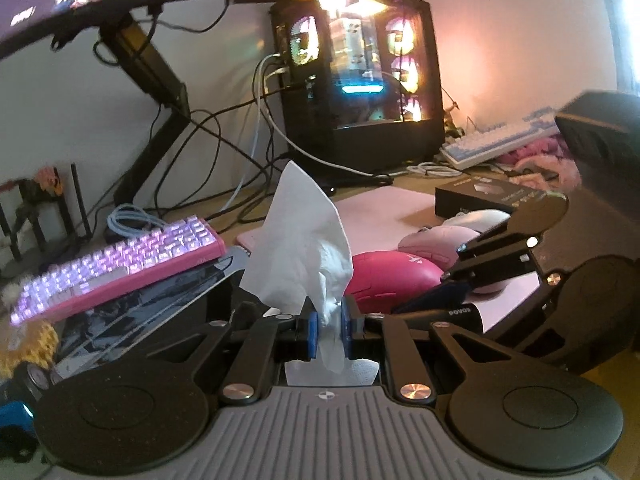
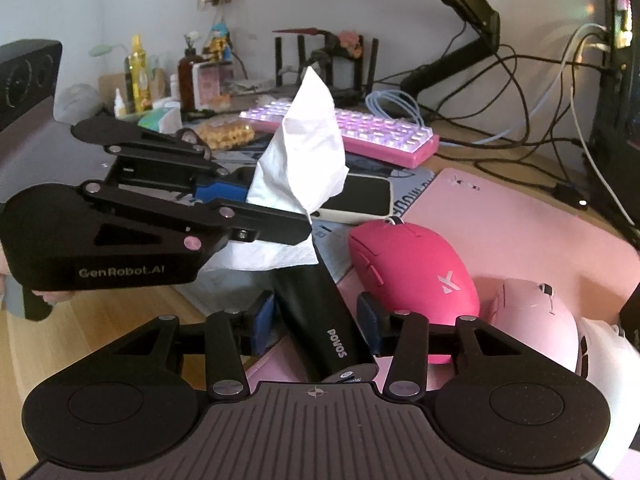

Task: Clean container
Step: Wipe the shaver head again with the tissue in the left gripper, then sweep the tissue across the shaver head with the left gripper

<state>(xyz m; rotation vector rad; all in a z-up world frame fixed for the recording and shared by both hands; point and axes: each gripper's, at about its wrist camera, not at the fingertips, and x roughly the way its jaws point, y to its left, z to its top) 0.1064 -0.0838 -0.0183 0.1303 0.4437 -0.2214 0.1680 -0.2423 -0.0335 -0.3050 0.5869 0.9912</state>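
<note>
My left gripper (image 1: 330, 326) is shut on a crumpled white tissue (image 1: 304, 240) that stands up between its blue pads. In the right wrist view the left gripper (image 2: 256, 200) comes in from the left, holding the tissue (image 2: 308, 152) over the far end of a black POVOS container (image 2: 320, 316). My right gripper (image 2: 316, 326) holds that black container between its blue pads, its near end toward the camera. In the left wrist view the right gripper (image 1: 452, 286) shows at right with the container (image 1: 452, 314) slanting toward the tissue.
A magenta mouse (image 2: 412, 272), a pale pink mouse (image 2: 536, 320) and a white mouse (image 2: 608, 352) lie on a pink mat (image 2: 520, 216). A pink lit keyboard (image 2: 360, 132), a phone (image 2: 360, 200), cables, bottles and a glowing PC case (image 1: 360, 80) crowd the desk.
</note>
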